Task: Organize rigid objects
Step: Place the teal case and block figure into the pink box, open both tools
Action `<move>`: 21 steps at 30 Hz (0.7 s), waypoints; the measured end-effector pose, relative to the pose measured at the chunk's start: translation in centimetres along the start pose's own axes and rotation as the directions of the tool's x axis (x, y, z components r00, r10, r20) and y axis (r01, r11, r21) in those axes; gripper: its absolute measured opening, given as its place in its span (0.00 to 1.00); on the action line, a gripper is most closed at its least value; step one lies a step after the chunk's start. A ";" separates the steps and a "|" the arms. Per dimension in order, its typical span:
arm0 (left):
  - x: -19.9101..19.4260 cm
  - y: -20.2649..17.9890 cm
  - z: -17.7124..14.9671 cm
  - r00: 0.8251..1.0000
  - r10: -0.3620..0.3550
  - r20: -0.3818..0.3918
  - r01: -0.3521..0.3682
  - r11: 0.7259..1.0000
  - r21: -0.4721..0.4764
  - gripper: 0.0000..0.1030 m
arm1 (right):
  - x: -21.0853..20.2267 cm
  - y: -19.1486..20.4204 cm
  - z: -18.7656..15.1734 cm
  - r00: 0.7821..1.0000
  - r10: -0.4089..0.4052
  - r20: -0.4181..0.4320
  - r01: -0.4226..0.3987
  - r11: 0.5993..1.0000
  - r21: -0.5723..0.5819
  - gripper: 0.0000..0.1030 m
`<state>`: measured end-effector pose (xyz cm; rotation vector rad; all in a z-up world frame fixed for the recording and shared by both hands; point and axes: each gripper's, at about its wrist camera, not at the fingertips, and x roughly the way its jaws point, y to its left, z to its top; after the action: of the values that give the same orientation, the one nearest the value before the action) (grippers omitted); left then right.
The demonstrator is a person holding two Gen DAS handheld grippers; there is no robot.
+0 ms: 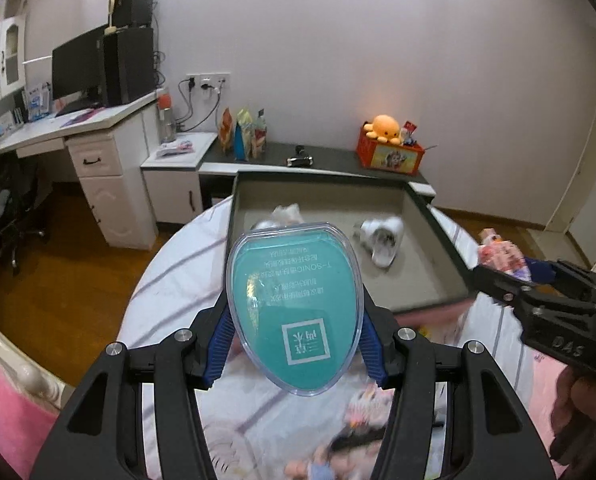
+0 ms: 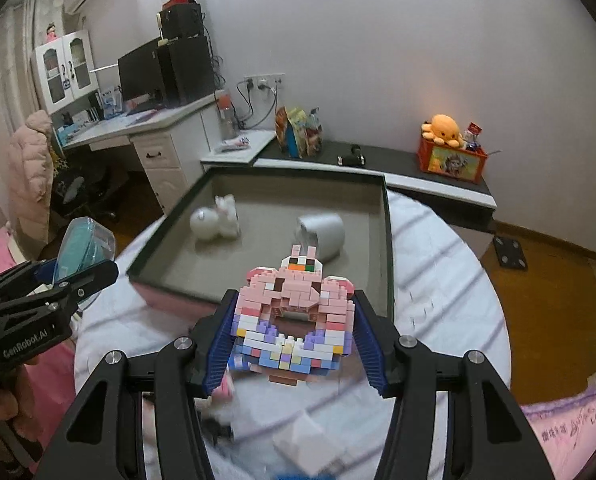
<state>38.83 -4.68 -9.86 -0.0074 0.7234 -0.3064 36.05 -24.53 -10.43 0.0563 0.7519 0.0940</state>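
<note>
My left gripper [image 1: 293, 320] is shut on a teal oval case with a clear plastic shell [image 1: 293, 304], held above the bed just short of the grey tray [image 1: 438, 240]. My right gripper [image 2: 293, 320] is shut on a pink and purple brick-built figure [image 2: 295, 312], also held above the bed in front of the tray [image 2: 382, 240]. In the tray lie a white cup on its side [image 2: 324, 236] and a white figurine [image 2: 217, 220]. Each gripper shows in the other's view: the right one [image 1: 510, 276], the left one [image 2: 77, 268].
The tray rests on a white striped bedsheet [image 2: 438, 272]. Small toys lie blurred on the bed under my left gripper [image 1: 362, 412]. A white box [image 2: 302, 440] lies under the right one. Behind the tray is a dark low shelf [image 1: 330, 160] with an orange toy box [image 1: 390, 152].
</note>
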 end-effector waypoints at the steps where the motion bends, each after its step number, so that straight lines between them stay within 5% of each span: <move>1: 0.5 -0.1 0.6 1.000 -0.006 0.000 0.006 1.000 0.002 0.54 | 0.8 -0.1 0.7 1.000 0.000 -0.004 0.000 1.000 -0.001 0.54; 10: 8.5 -1.4 2.3 0.995 -0.005 -0.097 0.008 1.000 0.025 0.54 | 8.5 -1.4 2.4 0.994 0.001 -0.112 0.001 1.000 0.011 0.54; 21: 14.5 -1.9 1.2 0.974 0.048 -0.220 -0.034 0.997 0.067 0.56 | 13.0 -2.4 1.5 0.979 -0.016 -0.201 0.017 1.000 0.001 0.54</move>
<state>49.32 -10.62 -18.20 0.1029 0.9339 -0.2930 46.65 -25.54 -18.33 0.0438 0.9548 0.0832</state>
